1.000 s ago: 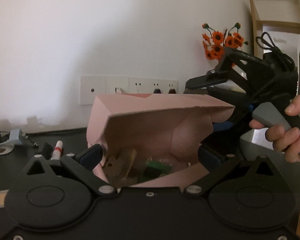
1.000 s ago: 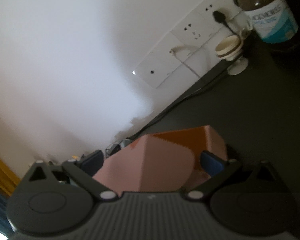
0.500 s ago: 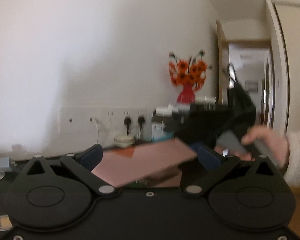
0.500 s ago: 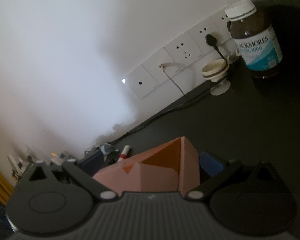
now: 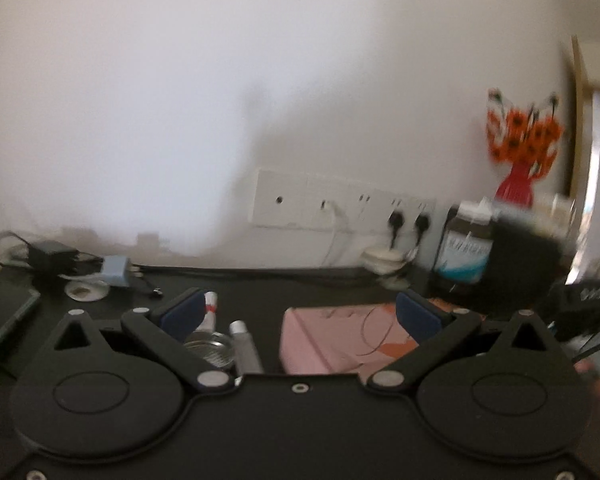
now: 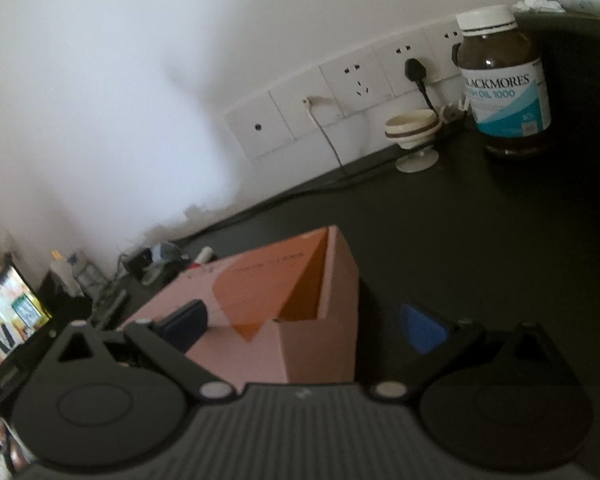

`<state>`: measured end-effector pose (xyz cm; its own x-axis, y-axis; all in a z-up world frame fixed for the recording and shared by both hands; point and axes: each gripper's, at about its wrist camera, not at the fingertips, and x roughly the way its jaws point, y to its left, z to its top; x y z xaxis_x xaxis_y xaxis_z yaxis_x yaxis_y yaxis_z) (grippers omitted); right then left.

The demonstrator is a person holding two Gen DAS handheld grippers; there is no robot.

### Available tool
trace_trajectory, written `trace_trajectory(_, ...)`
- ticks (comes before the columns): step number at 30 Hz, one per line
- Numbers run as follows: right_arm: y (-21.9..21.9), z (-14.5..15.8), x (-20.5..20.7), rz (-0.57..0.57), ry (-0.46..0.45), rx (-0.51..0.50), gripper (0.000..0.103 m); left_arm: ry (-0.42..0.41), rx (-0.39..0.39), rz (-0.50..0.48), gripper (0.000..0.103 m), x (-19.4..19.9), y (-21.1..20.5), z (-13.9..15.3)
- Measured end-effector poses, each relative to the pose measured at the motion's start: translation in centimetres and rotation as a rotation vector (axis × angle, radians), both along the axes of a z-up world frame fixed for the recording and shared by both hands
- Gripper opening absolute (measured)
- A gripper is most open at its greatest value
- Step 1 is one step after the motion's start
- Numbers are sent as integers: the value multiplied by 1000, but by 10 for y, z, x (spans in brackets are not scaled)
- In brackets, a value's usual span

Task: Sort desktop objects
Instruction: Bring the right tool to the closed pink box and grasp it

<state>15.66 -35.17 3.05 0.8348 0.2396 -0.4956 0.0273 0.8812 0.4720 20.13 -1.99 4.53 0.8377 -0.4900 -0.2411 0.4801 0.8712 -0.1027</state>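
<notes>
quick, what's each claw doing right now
Left claw: open, holding nothing; pink box lies between its fingers.
Right claw: open, pink box between its fingers, not clamped.

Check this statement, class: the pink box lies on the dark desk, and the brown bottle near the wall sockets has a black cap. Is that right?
Not quite. The brown bottle has a white cap, not a black one; the right wrist view shows it clearly. The rest holds: the pink box lies on the dark desk, and the bottle stands near the wall sockets.
</notes>
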Motion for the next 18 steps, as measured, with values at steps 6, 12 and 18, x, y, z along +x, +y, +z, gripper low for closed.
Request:
trace_trajectory(6, 7, -8, 0, -5, 32, -56, 102, -9, 144, 29, 103, -5, -19, -9)
trace_trajectory(12, 10, -13, 0, -22, 31, -87, 102, -20, 250, 65, 103, -6, -33, -17)
trace_trajectory(18, 12, -12, 4, -21, 14, -115, 102, -49, 268, 71, 103, -9, -35, -18)
